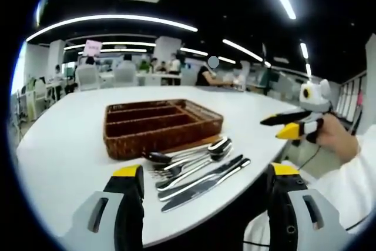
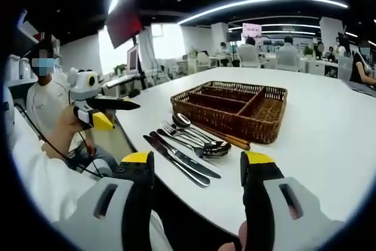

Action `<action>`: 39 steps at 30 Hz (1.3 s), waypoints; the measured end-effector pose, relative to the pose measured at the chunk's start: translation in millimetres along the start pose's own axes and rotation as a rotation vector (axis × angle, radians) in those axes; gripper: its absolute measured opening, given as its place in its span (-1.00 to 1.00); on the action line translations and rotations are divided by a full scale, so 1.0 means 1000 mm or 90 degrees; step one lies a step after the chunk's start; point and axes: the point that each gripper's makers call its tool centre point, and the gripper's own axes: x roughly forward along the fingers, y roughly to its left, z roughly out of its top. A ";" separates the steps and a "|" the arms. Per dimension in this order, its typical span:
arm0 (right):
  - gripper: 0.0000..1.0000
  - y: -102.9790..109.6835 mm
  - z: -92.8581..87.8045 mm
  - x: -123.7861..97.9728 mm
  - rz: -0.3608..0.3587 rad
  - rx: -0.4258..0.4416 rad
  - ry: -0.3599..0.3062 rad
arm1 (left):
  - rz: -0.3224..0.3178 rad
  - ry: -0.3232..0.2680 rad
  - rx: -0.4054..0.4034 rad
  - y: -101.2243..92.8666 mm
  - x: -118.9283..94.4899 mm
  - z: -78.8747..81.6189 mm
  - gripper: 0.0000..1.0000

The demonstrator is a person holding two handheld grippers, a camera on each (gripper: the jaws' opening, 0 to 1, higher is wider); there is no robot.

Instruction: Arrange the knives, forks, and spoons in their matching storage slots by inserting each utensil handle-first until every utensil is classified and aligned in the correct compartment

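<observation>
Currently both tools are off the table, nothing picked up. Left gripper (image 1: 201,176): yellow-tipped black jaws spread wide, nothing between them. Right gripper (image 2: 198,166): jaws likewise spread, empty. In the left gripper view the right gripper appears far off to the right, held in a hand (image 1: 333,135) in a white sleeve; its two fingers look nearly parallel with a narrow gap there.

Task items: a bunch of polished steel cutlery lies on the white round-edged table (image 1: 70,145), straight ahead of the left gripper's jaws and just beyond them. Two long steel table knives (image 1: 202,181) lie nearest that gripper; the steel forks (image 1: 170,170) and steel spoons (image 1: 194,152) lie just past them, touching or overlapping one another. All long axes run roughly parallel, slanting from near-left to far-right in the left gripper view. Past the bunch sits the brown woven wicker tray with divided slots (image 1: 161,136), every compartment that I can see holding nothing. A thin wooden stick or strip (image 2: 226,136) lies against the tray's near wall.

Judgement: no utensil sorted yet. The knives lie about equally ahead of either gripper; in the right gripper view they point slightly left of its jaw line. A pick would need the jaws turned across the knife's long axis.
</observation>
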 end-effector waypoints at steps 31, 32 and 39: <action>-0.03 -0.002 0.002 0.040 0.067 -0.040 0.016 | -0.018 -0.003 -0.024 0.004 0.012 -0.010 0.70; -0.03 -0.002 0.002 0.041 0.071 -0.043 0.017 | -0.019 -0.002 -0.025 0.005 0.013 -0.011 0.70; -0.08 0.003 0.009 0.056 0.108 -0.057 0.003 | -0.021 0.002 -0.026 0.007 0.018 -0.010 0.69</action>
